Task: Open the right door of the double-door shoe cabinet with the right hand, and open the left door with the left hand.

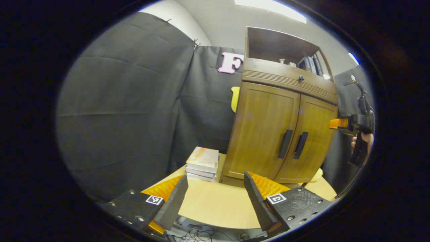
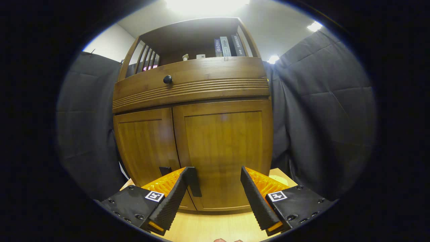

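The wooden shoe cabinet [image 1: 282, 127] stands on a round table, with both doors closed. In the left gripper view its left door [image 1: 262, 134] and right door [image 1: 314, 144] carry dark vertical handles [image 1: 285, 144] side by side at the middle seam. My left gripper [image 1: 215, 175] is open, well back from the cabinet, over the table. My right gripper [image 1: 339, 123], held by a hand [image 1: 364, 141], hovers near the cabinet's right edge. In the right gripper view my right gripper [image 2: 216, 169] is open close before the right door [image 2: 223, 141]. That door's handle [image 2: 195, 185] sits just beside its left fingertip.
A stack of books [image 1: 203, 163] lies on the table [image 1: 215, 205] left of the cabinet. Above the doors is a drawer with a round knob [image 2: 167, 79] and an open shelf holding books [image 2: 228, 46]. Cables [image 1: 198, 232] hang below the table's front edge.
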Motion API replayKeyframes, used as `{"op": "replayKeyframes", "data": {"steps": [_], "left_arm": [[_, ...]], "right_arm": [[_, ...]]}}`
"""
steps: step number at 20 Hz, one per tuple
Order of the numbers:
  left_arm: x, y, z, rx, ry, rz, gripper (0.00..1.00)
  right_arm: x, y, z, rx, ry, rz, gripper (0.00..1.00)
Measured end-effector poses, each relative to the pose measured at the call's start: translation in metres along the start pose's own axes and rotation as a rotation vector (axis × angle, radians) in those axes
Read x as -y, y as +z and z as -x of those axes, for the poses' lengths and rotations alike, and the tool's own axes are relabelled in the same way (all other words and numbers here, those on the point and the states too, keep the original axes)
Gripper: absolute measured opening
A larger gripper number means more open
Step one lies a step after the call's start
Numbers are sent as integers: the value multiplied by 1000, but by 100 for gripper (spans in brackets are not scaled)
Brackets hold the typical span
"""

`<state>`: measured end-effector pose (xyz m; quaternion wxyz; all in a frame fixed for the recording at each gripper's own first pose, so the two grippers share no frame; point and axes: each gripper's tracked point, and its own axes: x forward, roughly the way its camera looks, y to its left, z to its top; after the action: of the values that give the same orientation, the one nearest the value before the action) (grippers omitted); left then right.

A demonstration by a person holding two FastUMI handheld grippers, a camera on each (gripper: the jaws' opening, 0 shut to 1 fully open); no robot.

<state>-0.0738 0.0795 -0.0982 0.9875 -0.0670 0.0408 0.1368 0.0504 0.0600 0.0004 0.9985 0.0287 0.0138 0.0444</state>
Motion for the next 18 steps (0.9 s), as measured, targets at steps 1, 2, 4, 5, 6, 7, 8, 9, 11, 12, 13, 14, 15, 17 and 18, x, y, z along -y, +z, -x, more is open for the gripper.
{"op": "replayKeyframes", "data": {"steps": [1,2,4,5,6,7,8,9,11,12,13,14,15,17,18], "left_arm": [[-5,-1,5,2,16,-5,96],[-9,-1,11,2,30,-7,95],[-16,-5,21,-2,56,-12,96],[-18,-8,24,-7,71,-17,96],[-20,-11,29,-12,85,-24,96],[-21,-12,32,-16,98,-32,96],[-22,-13,33,-18,110,-39,96],[-22,-13,36,-19,121,-45,96],[-23,-13,39,-23,143,-45,96],[-23,-15,40,-27,154,-39,96],[-23,-16,40,-31,164,-31,96],[-23,-16,40,-35,173,-23,96],[-22,-18,41,-38,181,-16,96],[-22,-17,40,-39,198,-12,96],[-22,-17,40,-39,206,-12,96]], "right_arm": [[-5,0,-8,0,7,2,96],[-9,0,-15,0,14,3,96],[-16,-2,-29,-3,24,2,96],[-20,-6,-35,-8,30,4,96],[-23,-9,-41,-14,38,9,96],[-27,-13,-47,-19,43,15,96],[-31,-16,-54,-25,50,23,96],[-34,-20,-59,-31,58,29,96],[-42,-29,-71,-46,72,38,96],[-47,-33,-78,-53,78,46,94],[-49,-37,-85,-58,81,58,96],[-51,-41,-92,-64,84,73,96],[-53,-47,-97,-69,84,88,96],[-56,-60,-105,-80,80,107,94],[-56,-66,-109,-94,80,110,94]]}}
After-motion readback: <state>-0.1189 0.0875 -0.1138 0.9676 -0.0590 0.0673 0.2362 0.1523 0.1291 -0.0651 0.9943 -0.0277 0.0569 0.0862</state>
